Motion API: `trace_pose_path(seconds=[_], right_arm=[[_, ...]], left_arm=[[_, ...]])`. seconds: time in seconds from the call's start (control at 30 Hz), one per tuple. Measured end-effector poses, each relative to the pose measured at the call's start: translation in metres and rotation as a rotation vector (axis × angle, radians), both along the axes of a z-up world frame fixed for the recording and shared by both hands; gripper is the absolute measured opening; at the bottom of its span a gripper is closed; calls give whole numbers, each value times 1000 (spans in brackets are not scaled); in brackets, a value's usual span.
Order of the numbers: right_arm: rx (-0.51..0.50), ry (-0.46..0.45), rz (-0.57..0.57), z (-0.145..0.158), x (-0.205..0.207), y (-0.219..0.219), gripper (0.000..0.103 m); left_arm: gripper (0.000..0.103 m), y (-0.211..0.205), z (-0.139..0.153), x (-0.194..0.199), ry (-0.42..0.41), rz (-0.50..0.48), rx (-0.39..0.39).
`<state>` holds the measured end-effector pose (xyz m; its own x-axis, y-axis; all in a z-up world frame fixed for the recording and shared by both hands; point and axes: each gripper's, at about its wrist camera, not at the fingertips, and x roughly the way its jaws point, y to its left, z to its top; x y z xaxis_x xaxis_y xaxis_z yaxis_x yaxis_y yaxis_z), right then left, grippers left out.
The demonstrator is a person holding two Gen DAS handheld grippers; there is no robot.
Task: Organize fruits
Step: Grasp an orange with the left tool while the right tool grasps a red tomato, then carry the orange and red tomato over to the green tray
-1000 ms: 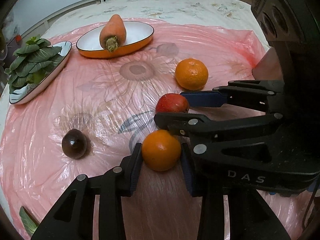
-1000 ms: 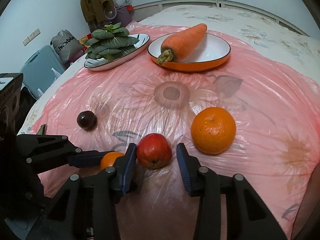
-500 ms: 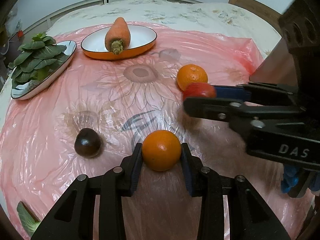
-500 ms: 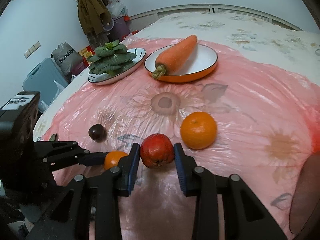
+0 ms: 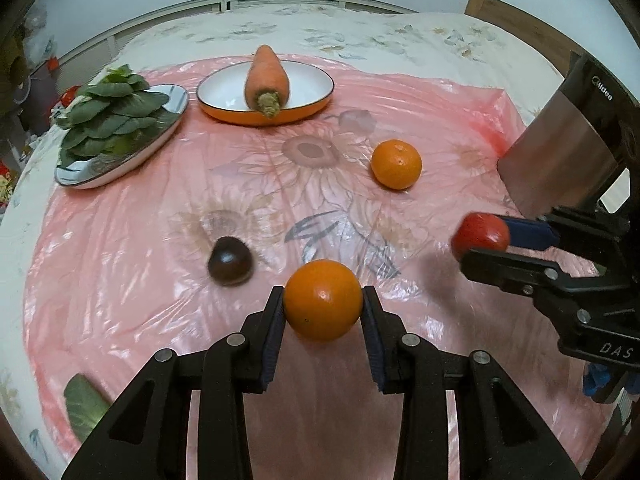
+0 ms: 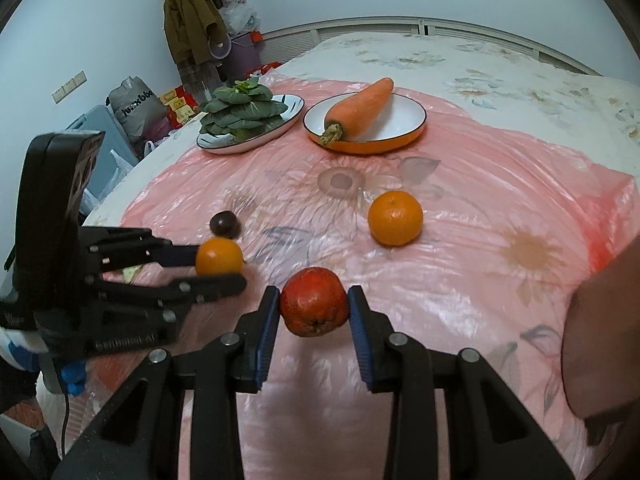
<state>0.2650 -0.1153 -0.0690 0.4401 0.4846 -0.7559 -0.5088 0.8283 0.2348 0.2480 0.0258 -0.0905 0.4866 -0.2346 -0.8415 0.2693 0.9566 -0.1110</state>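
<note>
Both fruits have come up off the pink sheet since a second ago. From the left wrist, we see our left gripper [image 5: 323, 312] clamped on the small orange [image 5: 322, 300], held above the sheet [image 5: 120, 264], with the dark plum [image 5: 230, 260] and the second orange [image 5: 396, 164] waiting below. Over to the right wrist: our right gripper [image 6: 313, 312] pinches the red apple [image 6: 313, 306], also aloft. Carrot dish [image 6: 400, 136] and greens plate [image 6: 294, 108] sit beyond. We judge two fruits picked, none placed, two left.
</note>
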Motion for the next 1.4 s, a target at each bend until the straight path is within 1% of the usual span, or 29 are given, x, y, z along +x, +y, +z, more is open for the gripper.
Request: trace_pose_path(seconds=[0.3, 0.53, 0.7, 0.9, 1.1, 1.4], right_arm=[[-6, -11, -18, 11, -42, -16, 35], [1, -21, -43, 22, -79, -34, 35], [7, -26, -56, 29, -102, -46, 35], [11, -28, -83, 36, -131, -63, 35], [15, -30, -127, 40, -158, -90, 35], [19, -33, -192, 43, -193, -135, 35]], left_arm=[[32, 3, 20, -33, -21, 6, 13], [32, -5, 40, -67, -45, -4, -2], [32, -14, 49, -93, -53, -6, -18], [32, -32, 55, -126, -65, -26, -3], [32, -55, 60, -157, -69, -44, -21], [32, -89, 65, -184, -59, -65, -43]])
